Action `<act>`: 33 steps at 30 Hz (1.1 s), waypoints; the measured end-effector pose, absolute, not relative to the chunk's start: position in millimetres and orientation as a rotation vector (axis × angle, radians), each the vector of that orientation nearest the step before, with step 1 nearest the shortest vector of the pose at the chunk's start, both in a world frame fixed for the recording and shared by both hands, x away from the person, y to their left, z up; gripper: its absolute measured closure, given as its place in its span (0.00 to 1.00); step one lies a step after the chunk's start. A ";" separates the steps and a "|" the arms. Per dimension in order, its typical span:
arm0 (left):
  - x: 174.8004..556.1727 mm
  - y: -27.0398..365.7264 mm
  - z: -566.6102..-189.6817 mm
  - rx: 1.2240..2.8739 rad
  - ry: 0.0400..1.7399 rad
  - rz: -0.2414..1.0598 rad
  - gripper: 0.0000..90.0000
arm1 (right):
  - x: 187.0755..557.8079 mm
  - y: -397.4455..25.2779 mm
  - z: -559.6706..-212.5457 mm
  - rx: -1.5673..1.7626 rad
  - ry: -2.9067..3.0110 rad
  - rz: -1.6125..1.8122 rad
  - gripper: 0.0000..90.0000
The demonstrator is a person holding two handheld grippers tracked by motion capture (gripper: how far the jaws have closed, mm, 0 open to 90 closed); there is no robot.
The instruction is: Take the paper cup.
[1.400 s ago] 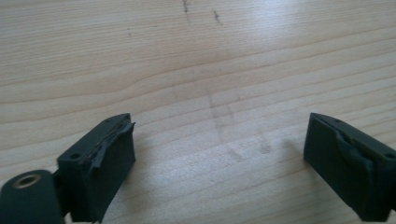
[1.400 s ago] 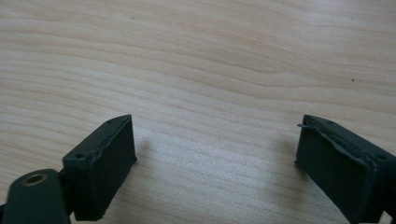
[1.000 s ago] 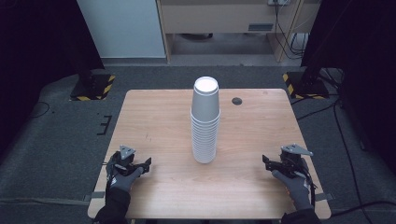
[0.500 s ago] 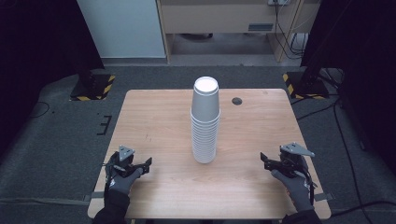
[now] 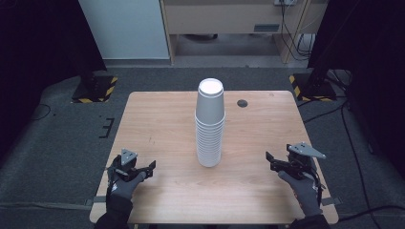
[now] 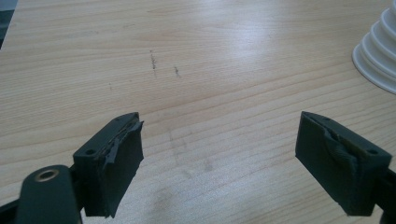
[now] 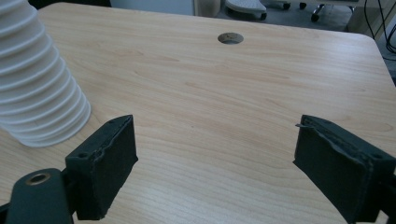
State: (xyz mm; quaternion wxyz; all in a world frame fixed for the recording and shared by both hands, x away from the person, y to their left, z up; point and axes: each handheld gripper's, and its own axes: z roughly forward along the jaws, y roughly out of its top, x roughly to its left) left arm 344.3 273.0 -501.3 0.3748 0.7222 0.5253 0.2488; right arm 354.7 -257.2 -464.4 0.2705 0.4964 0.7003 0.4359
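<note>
Two grippers wait at the near edge of the wooden table (image 5: 157, 114), the left gripper (image 5: 143, 170) and the right gripper (image 5: 273, 162), each with jaws spread wide and holding nothing. Between them, well apart from both, a tall stack of white paper cups (image 5: 209, 124) stands upside down at mid-table. It is probably light, thin-walled and easily crushed or toppled; a gentle grip on the top cup's sides looks safest. Beyond it lies a small cable hole (image 5: 242, 103). Nothing blocks either approach.
</note>
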 end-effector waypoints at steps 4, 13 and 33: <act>344.2 273.1 -500.9 1.853 1.337 0.639 0.15 | 354.6 -253.9 -458.8 1.321 1.884 1.192 0.14; 343.8 273.9 -500.3 1.856 1.329 0.645 0.15 | 354.0 -244.8 -442.7 1.286 1.876 1.250 0.14; 343.9 274.4 -500.8 1.859 1.332 0.649 0.16 | 357.3 -223.0 -409.2 1.203 1.862 1.330 0.14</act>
